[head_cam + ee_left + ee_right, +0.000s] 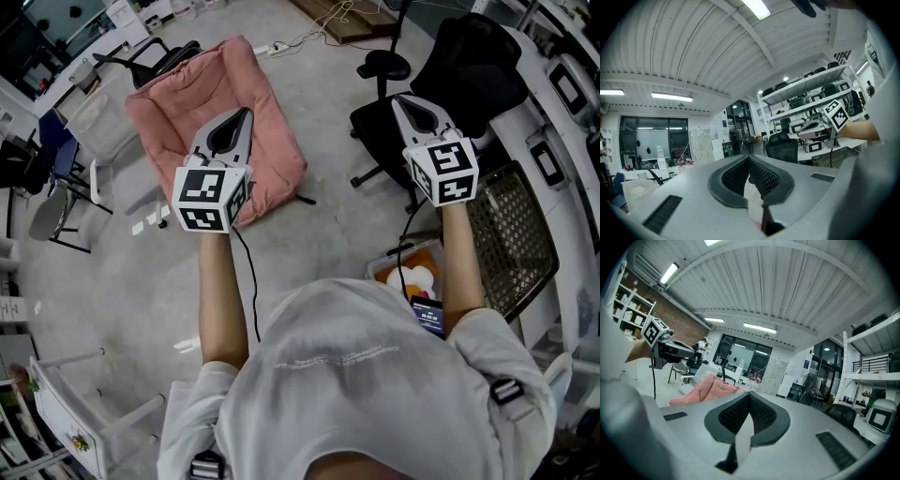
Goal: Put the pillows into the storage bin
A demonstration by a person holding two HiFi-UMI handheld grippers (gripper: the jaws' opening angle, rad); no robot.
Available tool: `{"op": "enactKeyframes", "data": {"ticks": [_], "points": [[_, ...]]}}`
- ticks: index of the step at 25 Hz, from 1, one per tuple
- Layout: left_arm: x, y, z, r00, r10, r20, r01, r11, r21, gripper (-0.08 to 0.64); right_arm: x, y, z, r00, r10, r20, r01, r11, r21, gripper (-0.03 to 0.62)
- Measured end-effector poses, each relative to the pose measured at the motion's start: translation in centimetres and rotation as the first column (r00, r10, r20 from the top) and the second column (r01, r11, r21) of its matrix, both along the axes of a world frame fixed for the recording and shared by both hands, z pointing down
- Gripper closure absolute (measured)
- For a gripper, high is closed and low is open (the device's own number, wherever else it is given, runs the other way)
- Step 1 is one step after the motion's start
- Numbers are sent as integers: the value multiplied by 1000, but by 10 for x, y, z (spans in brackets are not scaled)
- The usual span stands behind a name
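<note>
1. Pink quilted square pillow (pixel 272 141) lies on the grey floor (pixel 319 244), partly covered by the left gripper (pixel 246 112), whose jaws are pressed together with nothing between them.
2. Right gripper (pixel 397 97) also has its jaws together and empty; the forearm behind it hides much of a clear plastic bin (pixel 382 270).

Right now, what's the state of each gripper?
Left gripper: closed, holding nothing.
Right gripper: closed, holding nothing.

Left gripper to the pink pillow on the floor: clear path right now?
Probably yes. Nothing visible stands between the left gripper and the pink pillow. The jaws are shut and it is held up, so it must lower and open first.
</note>
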State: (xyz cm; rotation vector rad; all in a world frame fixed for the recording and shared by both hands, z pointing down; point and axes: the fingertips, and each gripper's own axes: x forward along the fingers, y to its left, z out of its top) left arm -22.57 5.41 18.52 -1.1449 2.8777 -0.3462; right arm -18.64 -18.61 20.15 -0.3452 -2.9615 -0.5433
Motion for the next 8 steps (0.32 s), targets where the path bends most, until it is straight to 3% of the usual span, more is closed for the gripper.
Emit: {"op": "enactKeyframes", "data": {"ticks": [8], "points": [[2, -3, 2, 1000, 15, -12, -15, 1000, -3, 543, 4, 2, 9, 998, -47, -46, 50, 997, 60, 568]]}}
